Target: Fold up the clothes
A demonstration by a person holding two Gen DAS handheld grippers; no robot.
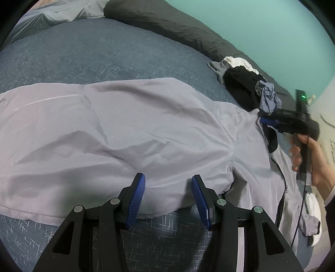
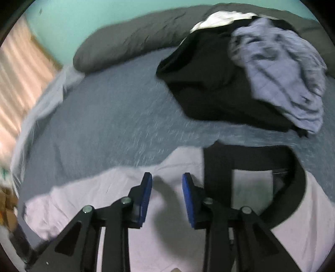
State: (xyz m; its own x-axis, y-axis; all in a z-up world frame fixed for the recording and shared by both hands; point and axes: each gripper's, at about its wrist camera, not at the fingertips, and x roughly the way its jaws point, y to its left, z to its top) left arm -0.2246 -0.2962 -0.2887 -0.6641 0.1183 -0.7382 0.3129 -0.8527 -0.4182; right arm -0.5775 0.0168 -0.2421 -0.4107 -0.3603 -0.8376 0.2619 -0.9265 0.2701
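Observation:
A pale lilac jacket [image 1: 125, 129] lies spread flat on the blue bedspread [image 1: 83, 58]. Its black collar [image 2: 247, 159] and a dark zip sit at the right end. My left gripper [image 1: 168, 184] hovers at the jacket's near hem, open, with the blue pads [image 1: 137, 196] standing wide over the cloth and not pressing it. My right gripper [image 2: 167, 182] is open just left of the collar, above the lilac cloth [image 2: 146, 240], with nothing pinched between its pads. In the left wrist view the right gripper [image 1: 267, 122] shows at the jacket's collar end, held by a hand [image 1: 314, 163].
A heap of clothes lies beyond the collar: a black garment [image 2: 209, 87], a blue checked one [image 2: 282, 73] and a white one [image 2: 219, 17]. A dark grey pillow roll [image 1: 167, 23] runs along the teal wall. Bare bedspread stretches beyond the jacket.

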